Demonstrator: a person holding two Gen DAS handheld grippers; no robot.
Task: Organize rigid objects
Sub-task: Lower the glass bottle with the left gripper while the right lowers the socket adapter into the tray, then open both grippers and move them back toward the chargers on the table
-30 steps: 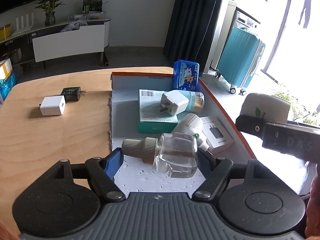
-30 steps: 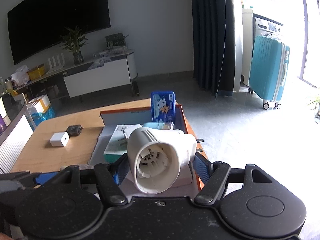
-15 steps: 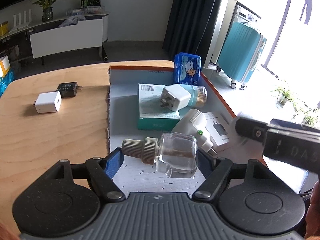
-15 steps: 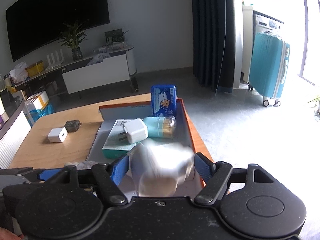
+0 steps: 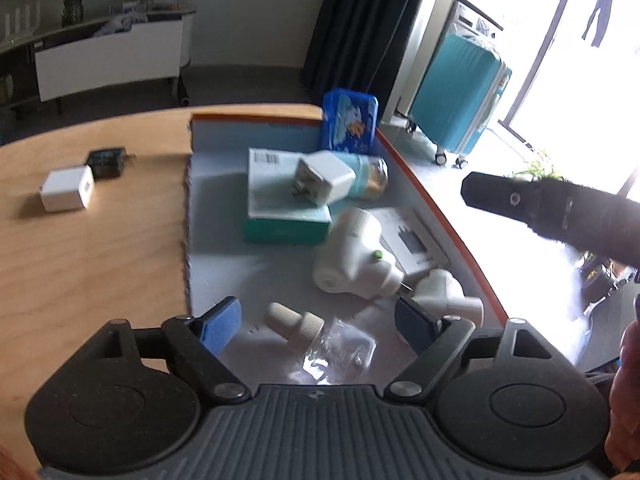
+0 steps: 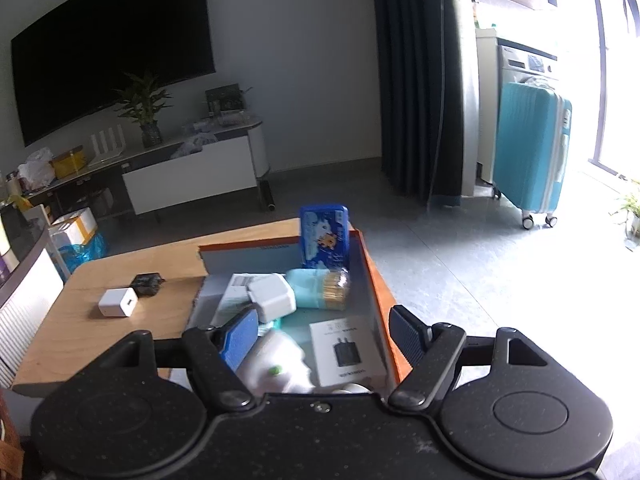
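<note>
An orange-rimmed cardboard box (image 5: pixel 436 208) on the wooden table (image 5: pixel 92 248) holds the sorted objects. My left gripper (image 5: pixel 318 322) is open above its near end; the clear glass bottle with a beige cap (image 5: pixel 324 340) lies loose between its fingers on the box floor. Two white plug-in devices (image 5: pixel 352 256) (image 5: pixel 444 292) lie beside it. My right gripper (image 6: pixel 324 334) is open and empty over the box (image 6: pixel 378 288); one of its arms also shows in the left wrist view (image 5: pixel 560 208). A white charger (image 5: pixel 66 188) and a black charger (image 5: pixel 106 158) sit on the table.
In the box are a teal-and-white carton (image 5: pixel 284 208), a white adapter (image 5: pixel 324 178), a teal toothpick jar (image 5: pixel 368 178), a blue tin (image 5: pixel 348 122) and a white leaflet box (image 5: pixel 412 240). A teal suitcase (image 6: pixel 532 160) stands on the floor to the right.
Both grippers have opened. The left one let the glass bottle drop onto the box floor; the right one released its white plug-in device, which now lies in the box.
</note>
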